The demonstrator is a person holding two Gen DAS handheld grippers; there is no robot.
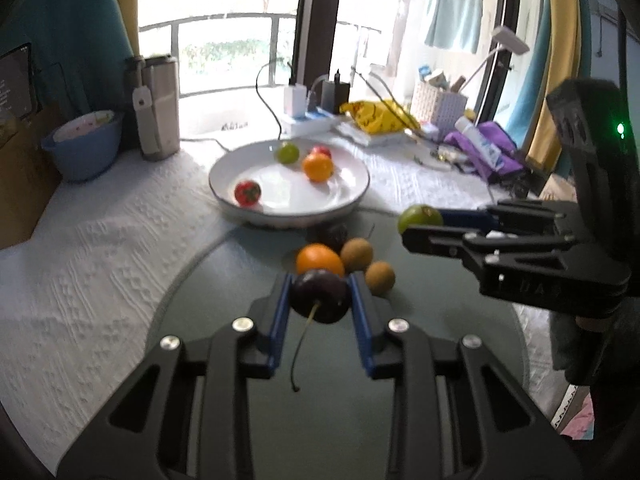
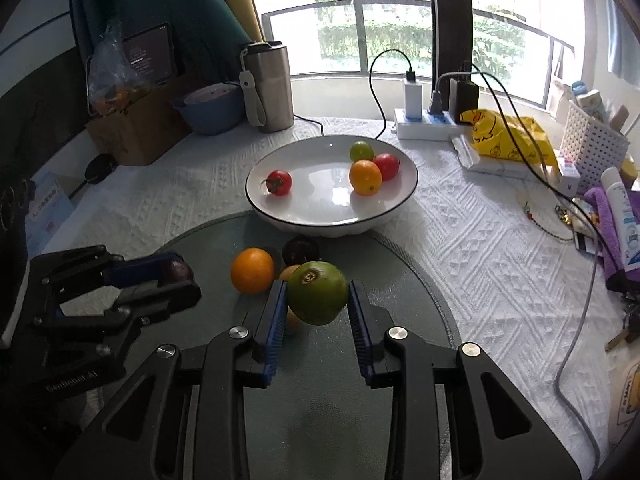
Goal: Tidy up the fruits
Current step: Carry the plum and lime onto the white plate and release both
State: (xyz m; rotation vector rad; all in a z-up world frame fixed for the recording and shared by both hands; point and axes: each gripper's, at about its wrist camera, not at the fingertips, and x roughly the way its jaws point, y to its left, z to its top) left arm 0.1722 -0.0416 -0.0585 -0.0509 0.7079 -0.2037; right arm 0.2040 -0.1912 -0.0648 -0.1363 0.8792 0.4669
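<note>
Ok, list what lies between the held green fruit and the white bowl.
Right wrist view: a dark plum on the grey mat between the green fruit and the white bowl.

A lived-in home is indicated, seemingly a room beside a balcony. A table is covered with a white embossed cloth (image 2: 480,248) and a round mat (image 2: 320,360). Household items are crowded along its far edge: a steel tumbler (image 2: 269,84), a blue bowl (image 2: 208,110), a power strip (image 2: 424,124) with chargers plugged in, a yellow bag (image 2: 508,136), a white basket (image 2: 592,140) of toiletries. A bowl (image 2: 332,216) of fruit stands at centre. Beyond the window a railing (image 1: 224,20) and hanging laundry (image 1: 456,8) are seen. Curtains (image 1: 68,20) flank the glass.
</note>
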